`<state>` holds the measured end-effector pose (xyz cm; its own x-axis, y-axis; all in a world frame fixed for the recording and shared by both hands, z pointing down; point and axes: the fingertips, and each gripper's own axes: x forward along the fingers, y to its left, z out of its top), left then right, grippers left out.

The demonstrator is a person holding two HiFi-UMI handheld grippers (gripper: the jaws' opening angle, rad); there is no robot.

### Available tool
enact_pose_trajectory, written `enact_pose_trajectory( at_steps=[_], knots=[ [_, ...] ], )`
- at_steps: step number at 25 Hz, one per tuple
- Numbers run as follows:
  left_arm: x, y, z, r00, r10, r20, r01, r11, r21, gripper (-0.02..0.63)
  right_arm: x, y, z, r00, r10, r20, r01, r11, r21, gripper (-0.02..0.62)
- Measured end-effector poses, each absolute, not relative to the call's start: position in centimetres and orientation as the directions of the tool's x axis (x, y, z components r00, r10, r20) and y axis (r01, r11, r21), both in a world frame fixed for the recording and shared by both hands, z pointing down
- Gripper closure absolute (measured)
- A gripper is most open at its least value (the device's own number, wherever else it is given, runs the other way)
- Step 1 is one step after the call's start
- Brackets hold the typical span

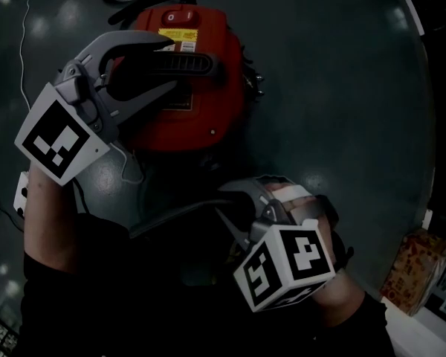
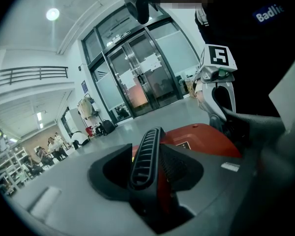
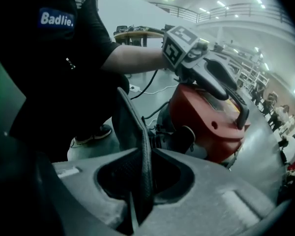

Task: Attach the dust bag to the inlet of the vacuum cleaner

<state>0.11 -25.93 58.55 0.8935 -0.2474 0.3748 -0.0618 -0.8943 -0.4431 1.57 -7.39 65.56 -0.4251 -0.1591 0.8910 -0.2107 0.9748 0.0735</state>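
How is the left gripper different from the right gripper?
The left gripper clamps the thick ribbed handle of the vacuum cleaner; the right gripper pinches the dust bag by its thin edge. The left gripper's jaws stand wider than the right gripper's. The left gripper is over the vacuum cleaner, the right gripper beside it. Both are grey and carry a marker cube.

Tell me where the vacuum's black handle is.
Head view, upper centre-left: the black handle lies atop the red vacuum cleaner, clamped in the left tongs.
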Motion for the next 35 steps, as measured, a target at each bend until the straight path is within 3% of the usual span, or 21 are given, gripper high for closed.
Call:
enact_pose_trajectory(
  at_steps=[2, 8, 16, 22, 29, 32, 35],
  knots=[
    [0.1, -25.9, 58.5, 0.894, -0.246, 0.374, -0.061, -0.895, -0.442, 0.448, 1.6, -7.4, 65.6, -0.431, -0.157, 0.889, -0.227, 0.972, 0.061, 0.541],
    [0.1, -26.0, 58.6, 0.888, -0.258, 0.38, -0.066, -0.891, -0.45, 0.448, 2.7, -8.1, 65.9, -0.519, -0.179, 0.836, -0.441, 0.894, -0.082, 0.531],
    [0.1, -26.0, 58.6, 0.884, -0.267, 0.383, -0.07, -0.887, -0.457, 0.443, 2.8, -8.2, 65.5, -0.507, -0.268, 0.819, -0.425, 0.905, 0.033, 0.497],
    [0.1, -26.0, 58.5, 0.881, -0.275, 0.384, -0.084, -0.891, -0.446, 0.423, 3.3, -7.4, 65.6, -0.538, -0.222, 0.813, -0.386, 0.923, -0.003, 0.439],
    [-0.4, -26.1, 57.4, 0.865, -0.284, 0.414, -0.106, -0.91, -0.401, 0.383, 4.6, -6.8, 62.5, -0.565, -0.217, 0.796, -0.399, 0.917, -0.033, 0.413],
    [-1.1, -25.9, 54.2, 0.865, -0.325, 0.382, -0.187, -0.916, -0.355, 0.36, 5.6, -6.7, 58.3, -0.582, -0.258, 0.771, -0.442, 0.896, -0.034, 0.414],
    [-2.2, -24.7, 48.1, 0.881, -0.387, 0.272, -0.323, -0.912, -0.253, 0.36, 6.1, -6.1, 52.1, -0.62, -0.334, 0.71, -0.517, 0.854, -0.05, 0.414]
  ],
)
